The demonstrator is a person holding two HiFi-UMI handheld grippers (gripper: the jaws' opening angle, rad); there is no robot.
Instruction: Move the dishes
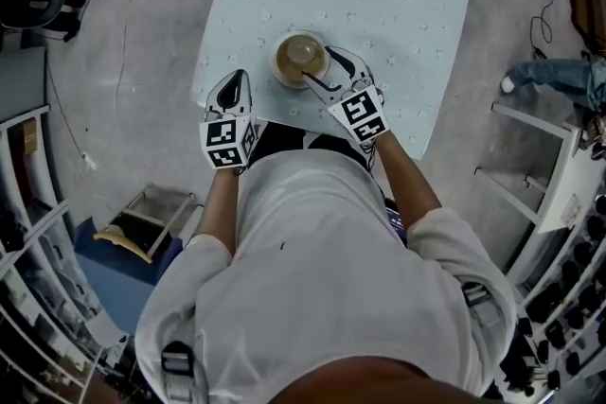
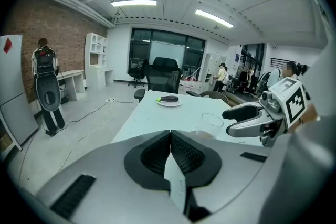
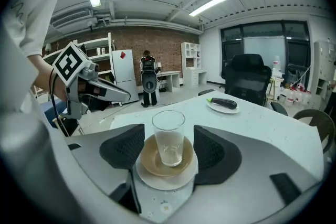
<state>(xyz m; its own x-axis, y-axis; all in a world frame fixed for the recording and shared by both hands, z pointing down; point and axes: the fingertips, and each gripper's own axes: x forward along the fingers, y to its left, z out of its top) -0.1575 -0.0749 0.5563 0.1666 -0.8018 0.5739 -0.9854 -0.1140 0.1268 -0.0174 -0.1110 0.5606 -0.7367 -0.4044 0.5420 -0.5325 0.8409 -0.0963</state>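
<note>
Dishes stand stacked near the table's six o'clock edge: glass on brown saucer on white plate; the right gripper spreads its jaws wide at the stack's three and nine o'clock, seemingly to clamp the plate; the left gripper, jaws together on nothing, hangs at the stack's eight o'clock.

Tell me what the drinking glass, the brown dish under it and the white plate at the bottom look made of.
Drinking glass: clear glass, or possibly clear plastic; the dish shows through its wall. Brown dish: likely glazed ceramic, smooth and faintly shiny tan. White plate: probably ceramic or melamine; plain, opaque, smooth rim, too little detail to decide.
</note>
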